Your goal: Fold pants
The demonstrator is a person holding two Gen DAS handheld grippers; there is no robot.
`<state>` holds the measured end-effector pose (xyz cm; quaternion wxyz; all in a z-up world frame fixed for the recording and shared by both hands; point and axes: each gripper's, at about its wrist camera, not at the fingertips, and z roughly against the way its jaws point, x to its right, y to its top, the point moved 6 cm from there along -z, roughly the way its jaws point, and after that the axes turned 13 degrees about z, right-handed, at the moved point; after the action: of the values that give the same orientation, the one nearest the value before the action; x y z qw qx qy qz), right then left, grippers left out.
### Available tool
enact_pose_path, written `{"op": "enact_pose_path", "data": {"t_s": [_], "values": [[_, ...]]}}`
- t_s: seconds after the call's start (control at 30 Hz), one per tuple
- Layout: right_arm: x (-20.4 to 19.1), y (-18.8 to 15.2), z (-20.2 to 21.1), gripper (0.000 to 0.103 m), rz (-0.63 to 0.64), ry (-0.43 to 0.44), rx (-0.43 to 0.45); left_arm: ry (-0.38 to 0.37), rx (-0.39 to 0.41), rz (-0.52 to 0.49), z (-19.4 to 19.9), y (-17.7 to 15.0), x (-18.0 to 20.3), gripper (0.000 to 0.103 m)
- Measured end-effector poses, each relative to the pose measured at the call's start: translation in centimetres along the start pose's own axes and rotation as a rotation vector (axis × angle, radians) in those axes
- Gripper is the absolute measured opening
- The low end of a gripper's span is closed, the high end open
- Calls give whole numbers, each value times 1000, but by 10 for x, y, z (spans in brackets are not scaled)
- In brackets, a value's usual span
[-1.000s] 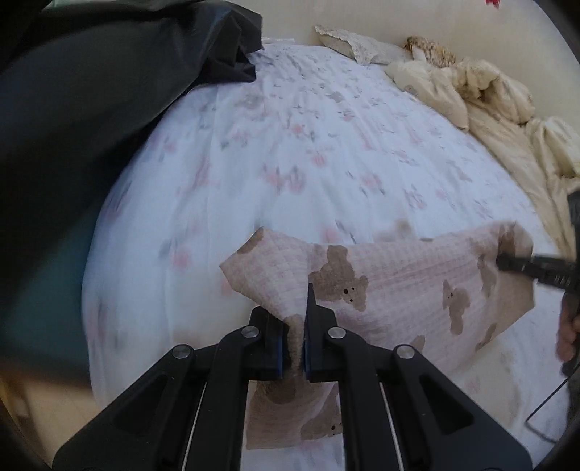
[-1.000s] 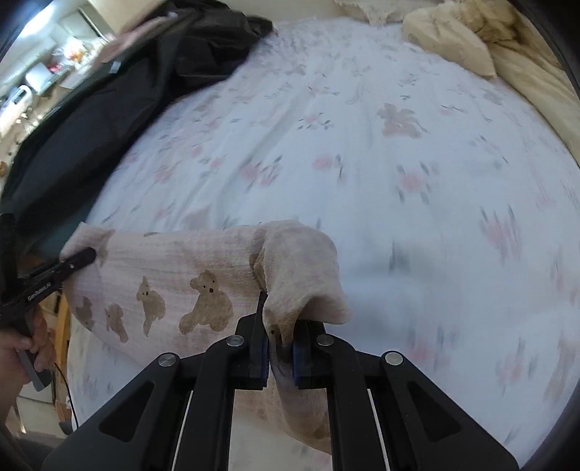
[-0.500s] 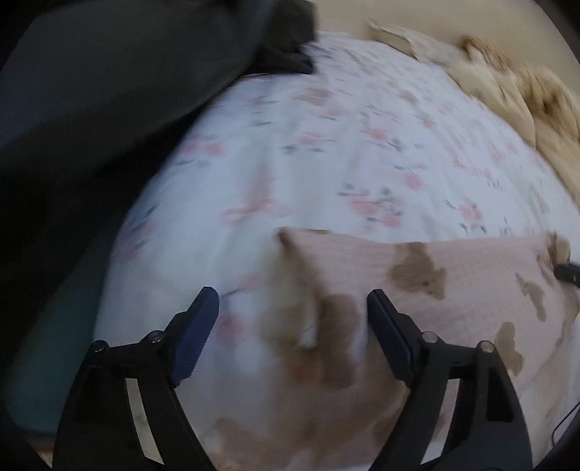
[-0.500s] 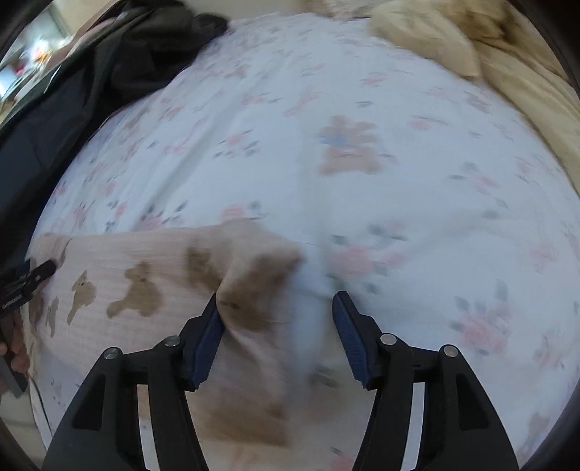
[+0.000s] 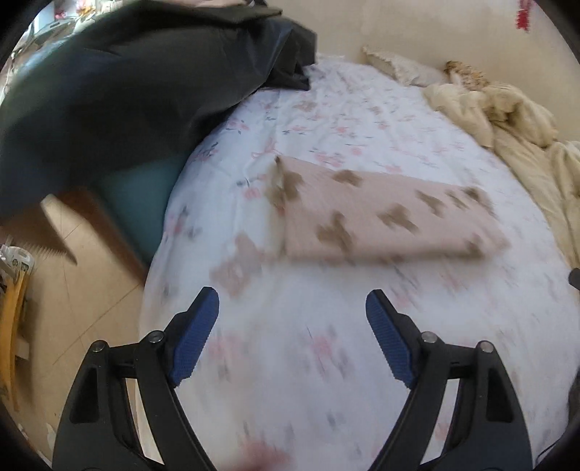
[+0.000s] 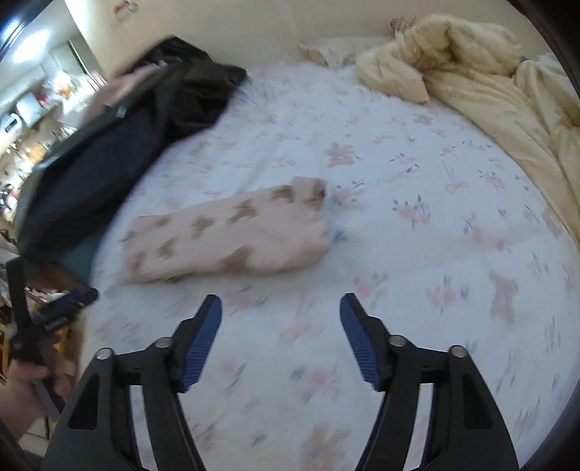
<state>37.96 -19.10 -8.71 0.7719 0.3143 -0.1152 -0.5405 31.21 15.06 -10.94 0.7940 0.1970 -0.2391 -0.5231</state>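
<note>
Released pants [image 5: 384,221] now folded flat, soft waffled rectangle, both grippers empty

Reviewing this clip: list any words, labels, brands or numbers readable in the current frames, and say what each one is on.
None can be read.
White lettering on the left gripper, seen at the left edge of the right wrist view: too blurred to read.
Red mark on the wall: cut off by the frame edge, not legible.
The pink pants carry only brown bear shapes, no text.
The floral bedsheet has no text.
</note>
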Motion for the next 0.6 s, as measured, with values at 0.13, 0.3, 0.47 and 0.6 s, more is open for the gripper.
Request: {"op": "enact_pose_path", "data": {"t_s": [0.13,0.3,0.47,0.6], "values": [[-35,-37,46,78,26,-23,14,-38,120,-49,74,-33,7,81],[-76,-91,119,87,34,-63,69,-83,106,-55,145,-83,4,81],[-111,-126,162,91,81,-101,135,-87,138,16,194,-139,-20,95],[-133,-152,187,103,104,-130,204,-93,160,79,216,-169,-36,96]]}}
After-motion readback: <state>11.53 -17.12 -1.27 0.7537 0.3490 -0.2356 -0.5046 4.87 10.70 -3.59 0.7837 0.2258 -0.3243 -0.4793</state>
